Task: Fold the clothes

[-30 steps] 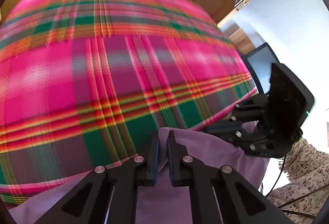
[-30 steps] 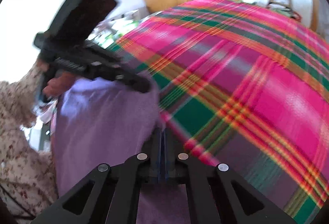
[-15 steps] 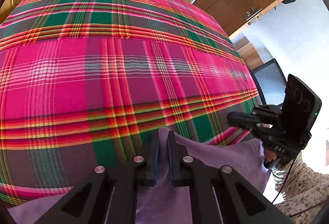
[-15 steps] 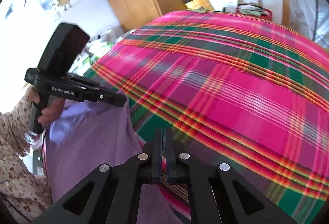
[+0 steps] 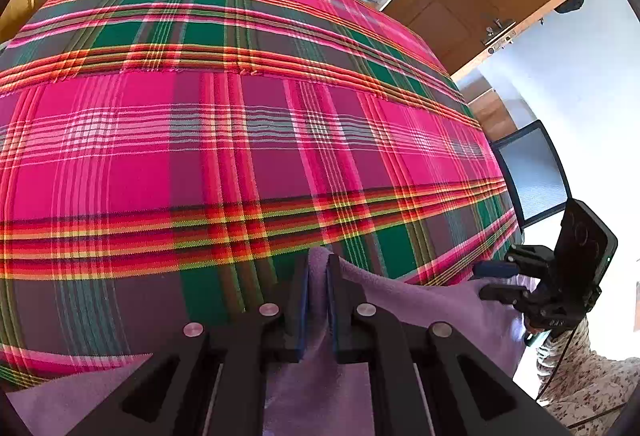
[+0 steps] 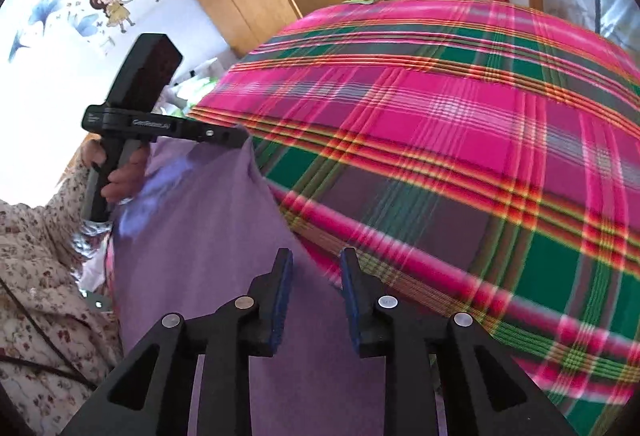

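A: Since a second ago the right gripper [image 6: 314,296] has let the purple garment [image 6: 192,244] go; its jaws are opening, nothing pinched between them.

B: And the left gripper [image 5: 318,300]?

A: Jaws narrow, clamped on a fold of the cloth, which lies at the near edge of the plaid bedspread [image 5: 240,140].

B: It looks light, limp, not slippery. Best taken at a corner or hem.
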Demonstrator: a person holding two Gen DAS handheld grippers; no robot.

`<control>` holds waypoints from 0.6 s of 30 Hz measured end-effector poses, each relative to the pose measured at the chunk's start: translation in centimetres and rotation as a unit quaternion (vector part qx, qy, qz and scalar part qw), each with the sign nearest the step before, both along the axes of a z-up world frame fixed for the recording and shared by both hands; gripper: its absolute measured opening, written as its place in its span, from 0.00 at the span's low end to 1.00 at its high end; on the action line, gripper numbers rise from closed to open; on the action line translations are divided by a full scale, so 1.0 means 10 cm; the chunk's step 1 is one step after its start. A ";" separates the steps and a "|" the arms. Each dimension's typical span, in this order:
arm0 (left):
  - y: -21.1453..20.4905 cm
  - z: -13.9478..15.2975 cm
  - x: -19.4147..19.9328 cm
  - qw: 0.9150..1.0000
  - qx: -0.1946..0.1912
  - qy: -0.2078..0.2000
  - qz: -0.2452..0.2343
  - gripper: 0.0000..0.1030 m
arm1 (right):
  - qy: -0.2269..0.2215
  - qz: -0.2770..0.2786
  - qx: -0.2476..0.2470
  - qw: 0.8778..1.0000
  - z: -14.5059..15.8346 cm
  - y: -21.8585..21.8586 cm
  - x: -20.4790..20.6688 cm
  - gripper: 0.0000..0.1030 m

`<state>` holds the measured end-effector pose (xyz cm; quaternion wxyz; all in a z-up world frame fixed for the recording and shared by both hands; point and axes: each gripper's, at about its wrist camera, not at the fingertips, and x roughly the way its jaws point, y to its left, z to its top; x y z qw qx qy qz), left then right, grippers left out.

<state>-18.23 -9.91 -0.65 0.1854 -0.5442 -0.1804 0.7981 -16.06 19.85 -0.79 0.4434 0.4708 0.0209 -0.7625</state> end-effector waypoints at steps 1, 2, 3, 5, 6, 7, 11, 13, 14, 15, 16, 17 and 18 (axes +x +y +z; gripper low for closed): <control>0.00 0.00 0.00 1.000 0.000 -0.001 0.001 0.08 | -0.001 0.002 -0.001 1.000 0.00 -0.01 0.01 0.25; 0.00 0.00 0.00 1.000 0.000 -0.001 0.002 0.08 | -0.004 0.005 -0.001 1.000 -0.01 -0.02 0.01 0.25; 0.00 0.00 0.00 1.000 0.000 -0.001 0.003 0.08 | -0.007 0.011 0.001 1.000 -0.02 -0.04 0.02 0.25; 0.00 0.00 0.02 1.000 0.000 -0.001 0.004 0.08 | 0.010 0.019 0.019 1.000 0.00 -0.08 0.07 0.11; -0.01 0.01 0.02 1.000 0.002 -0.001 0.005 0.08 | 0.024 0.022 0.028 0.999 0.01 -0.09 0.11 0.03; -0.01 0.00 0.02 1.000 0.003 -0.002 0.006 0.08 | 0.036 0.025 0.024 0.999 0.05 -0.09 0.15 0.03; -0.02 0.01 0.03 1.000 0.009 -0.001 0.007 0.08 | 0.070 0.027 0.008 0.997 0.19 -0.03 0.30 0.02; -0.03 0.02 0.04 1.000 0.016 0.001 0.009 0.08 | 0.069 0.036 -0.004 0.997 0.24 -0.01 0.37 0.02; -0.04 0.02 0.05 1.000 0.021 0.002 0.010 0.08 | 0.068 0.044 -0.007 0.997 0.24 -0.01 0.42 0.02; -0.05 0.02 0.05 1.000 0.024 0.003 0.009 0.08 | 0.068 0.053 -0.009 0.996 0.24 -0.02 0.46 0.02; -0.06 0.02 0.06 1.000 0.029 0.002 0.011 0.08 | 0.067 0.060 -0.011 0.996 0.24 -0.03 0.50 0.02; -0.07 0.01 0.06 0.999 0.033 0.001 0.013 0.08 | 0.068 0.060 -0.009 0.996 0.23 -0.02 0.50 0.02; -0.07 0.01 0.05 0.999 0.035 0.000 0.013 0.08 | 0.068 0.061 -0.008 0.996 0.22 -0.02 0.50 0.02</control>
